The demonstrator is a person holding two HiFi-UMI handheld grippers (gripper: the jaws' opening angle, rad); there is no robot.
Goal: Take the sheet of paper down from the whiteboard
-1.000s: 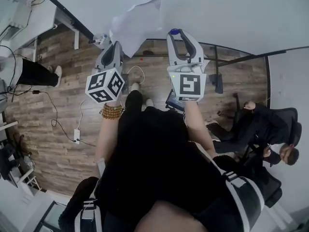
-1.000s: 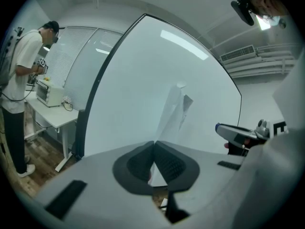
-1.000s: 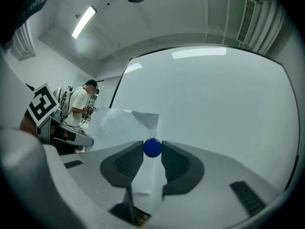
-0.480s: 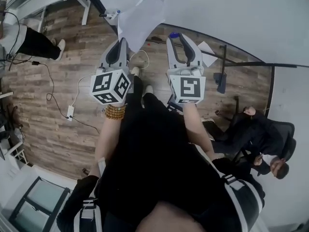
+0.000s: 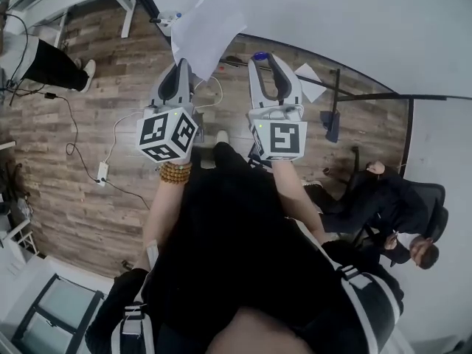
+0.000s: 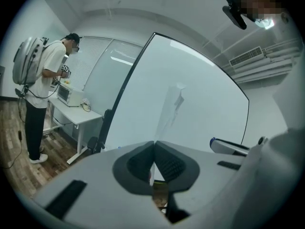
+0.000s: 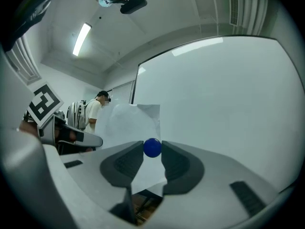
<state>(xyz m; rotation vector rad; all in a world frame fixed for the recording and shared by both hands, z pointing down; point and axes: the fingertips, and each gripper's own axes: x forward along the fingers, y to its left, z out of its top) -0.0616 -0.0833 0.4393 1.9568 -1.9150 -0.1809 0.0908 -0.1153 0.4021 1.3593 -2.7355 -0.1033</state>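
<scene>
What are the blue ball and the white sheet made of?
The ball looks smooth and evenly blue, probably plastic, perhaps a magnet; I cannot be sure. The sheet seems to be thin matte paper, since it curls and bends.

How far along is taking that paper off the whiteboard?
Nearly done, it seems. The blue ball, probably its magnet, is already off, held in the right gripper. The left gripper pinches the sheet, which looks free of the whiteboard. Left: bringing it down and away.
</scene>
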